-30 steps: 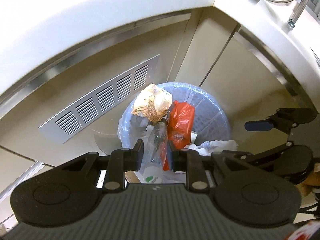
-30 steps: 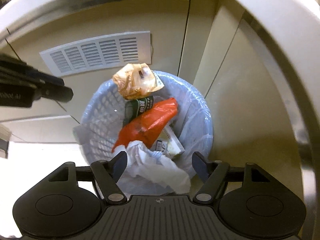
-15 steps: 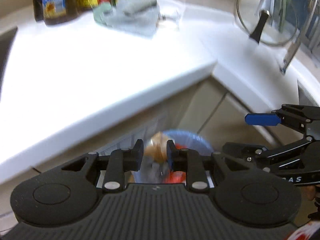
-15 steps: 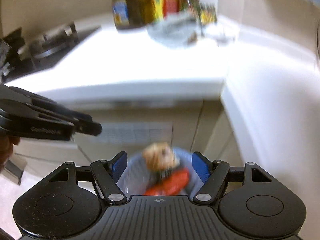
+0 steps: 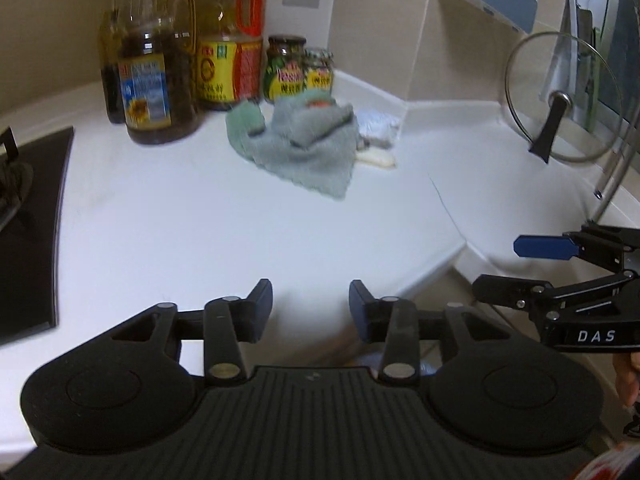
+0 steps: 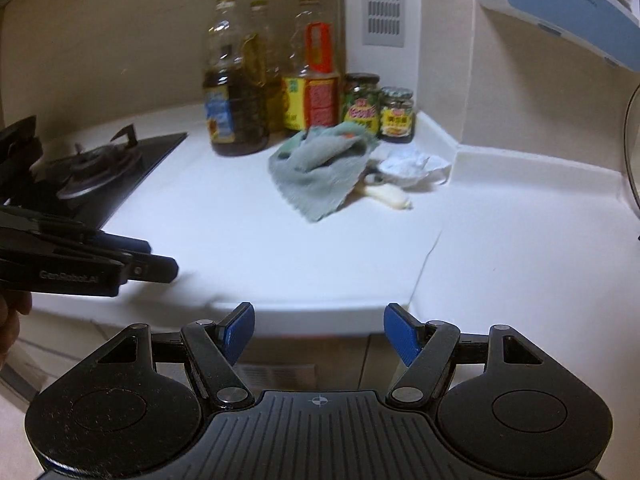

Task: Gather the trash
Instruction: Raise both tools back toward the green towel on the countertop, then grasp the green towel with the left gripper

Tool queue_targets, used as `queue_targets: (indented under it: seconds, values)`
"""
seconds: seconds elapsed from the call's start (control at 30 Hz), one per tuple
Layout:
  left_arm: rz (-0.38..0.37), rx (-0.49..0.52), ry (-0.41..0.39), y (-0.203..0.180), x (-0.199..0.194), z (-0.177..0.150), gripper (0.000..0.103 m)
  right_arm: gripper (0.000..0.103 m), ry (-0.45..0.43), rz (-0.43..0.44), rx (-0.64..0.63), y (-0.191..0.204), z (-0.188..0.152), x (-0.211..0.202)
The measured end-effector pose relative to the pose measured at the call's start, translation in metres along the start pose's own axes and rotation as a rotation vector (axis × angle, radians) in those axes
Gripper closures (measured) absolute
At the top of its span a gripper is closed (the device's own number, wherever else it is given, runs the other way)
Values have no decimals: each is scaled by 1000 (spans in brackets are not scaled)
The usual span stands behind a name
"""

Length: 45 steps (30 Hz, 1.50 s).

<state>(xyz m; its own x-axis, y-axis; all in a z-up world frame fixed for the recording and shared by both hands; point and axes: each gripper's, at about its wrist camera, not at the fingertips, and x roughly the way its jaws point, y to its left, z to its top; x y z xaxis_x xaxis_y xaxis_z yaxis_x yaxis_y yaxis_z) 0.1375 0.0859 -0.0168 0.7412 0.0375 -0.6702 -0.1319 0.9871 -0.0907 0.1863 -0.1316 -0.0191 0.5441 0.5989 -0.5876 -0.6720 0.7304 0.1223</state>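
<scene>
Both grippers are raised and face the white countertop point(image 5: 200, 232). My left gripper point(image 5: 311, 309) is open and empty at the counter's front edge. My right gripper point(image 6: 319, 330) is open and empty, also at the front edge; it shows from the side in the left wrist view point(image 5: 560, 276). At the back corner lie a crumpled white wrapper point(image 6: 412, 166), a pale elongated scrap point(image 6: 390, 196) and a grey-green cloth point(image 6: 324, 168). In the left wrist view the cloth point(image 5: 304, 148) partly hides the wrapper point(image 5: 378, 128). The trash basket is almost hidden below my left gripper.
Oil bottles point(image 5: 156, 68) and jars point(image 5: 298, 72) stand against the back wall. A black gas hob point(image 6: 100, 168) is on the left. A glass pot lid point(image 5: 560, 96) leans at the right. A blue-white appliance point(image 6: 568, 8) hangs on the wall.
Both grippers rose from over the trash basket to counter height. My left gripper opened wider; the plastic bottle seen between its fingers is gone. The right gripper stayed open.
</scene>
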Motion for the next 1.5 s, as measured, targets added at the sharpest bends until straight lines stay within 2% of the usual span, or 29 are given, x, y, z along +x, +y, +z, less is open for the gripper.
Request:
queue_targets:
  seconds: [0.17, 0.2, 0.33, 0.57, 0.87, 1.03, 1.17, 1.27, 1.33, 1.37, 1.43, 1.5]
  values:
    - [42, 9, -23, -4, 14, 25, 41, 32, -12, 13, -2, -23, 16, 9]
    - [58, 12, -29, -6, 17, 30, 33, 32, -11, 17, -4, -27, 19, 11]
    - [107, 21, -46, -11, 30, 49, 23, 32, -11, 35, -6, -48, 34, 27]
    - [180, 5, -44, -18, 50, 64, 21, 32, -27, 65, 23, -92, 67, 64]
    - [138, 59, -12, -11, 104, 93, 21, 32, -32, -4, 101, -131, 100, 96]
    - [110, 148, 14, 0, 143, 116, 20, 32, -18, -36, 113, -134, 107, 109]
    - [50, 305, 16, -1, 165, 124, 21, 32, 2, -53, 109, -133, 109, 119]
    - [1, 349, 48, 1, 180, 125, 30, 32, 12, -61, 113, -133, 108, 124]
    - [-45, 334, 67, 4, 185, 126, 50, 32, 18, -65, 117, -134, 107, 127]
    - [-53, 327, 74, 5, 185, 126, 56, 32, 20, -67, 118, -133, 107, 128]
    - [-47, 314, 83, 7, 183, 126, 79, 32, 23, -68, 118, -133, 107, 131]
    - [-58, 280, 87, 11, 176, 127, 92, 32, 24, -65, 118, -131, 107, 133]
